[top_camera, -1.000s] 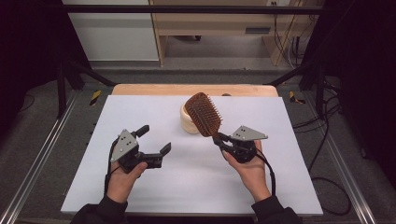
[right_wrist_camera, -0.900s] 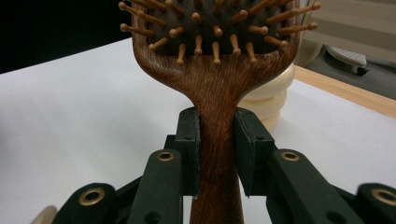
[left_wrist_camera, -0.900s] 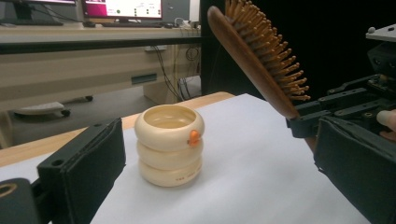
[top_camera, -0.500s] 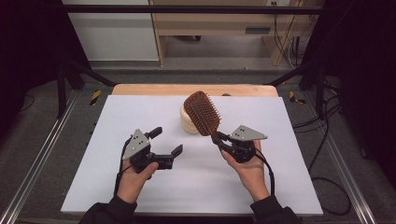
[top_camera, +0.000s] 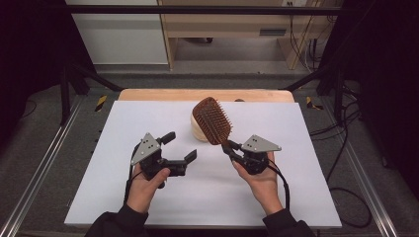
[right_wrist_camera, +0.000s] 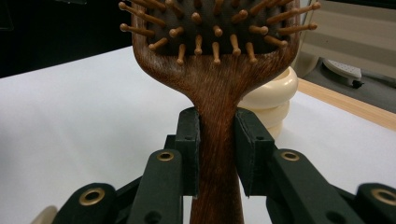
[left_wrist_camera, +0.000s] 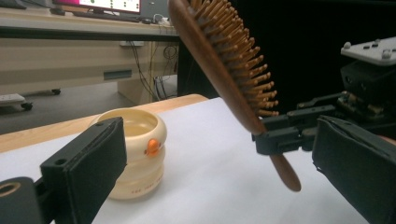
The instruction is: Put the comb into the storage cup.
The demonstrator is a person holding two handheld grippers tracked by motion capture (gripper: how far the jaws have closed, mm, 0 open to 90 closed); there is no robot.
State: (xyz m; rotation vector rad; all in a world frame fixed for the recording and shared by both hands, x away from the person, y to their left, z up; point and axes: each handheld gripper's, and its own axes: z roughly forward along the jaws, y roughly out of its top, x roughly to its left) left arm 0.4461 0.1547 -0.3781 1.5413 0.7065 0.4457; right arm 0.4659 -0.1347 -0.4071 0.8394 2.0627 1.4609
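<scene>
- My right tool (top_camera: 228,146) is clamped on the handle of the wooden hairbrush (top_camera: 212,120); in the right gripper view both pads press the neck of the handle from either side, just below the head.
- I hold the hairbrush lifted off the counter (top_camera: 118,197), tilted up and away from me, its wooden bristles facing toward my right hand's side.
- The head of the hairbrush stands in front of the cream ribbed cup (left_wrist_camera: 140,154), which sits on the white counter near its far edge, roughly at the middle.
- That cup stands upright, with a small orange dot on its side in the left gripper view.
- My left tool (top_camera: 179,148) is open with nothing between its jaws, held above the counter to the left of the hairbrush and well apart from it.
- It points toward the cup and the brush handle.
</scene>
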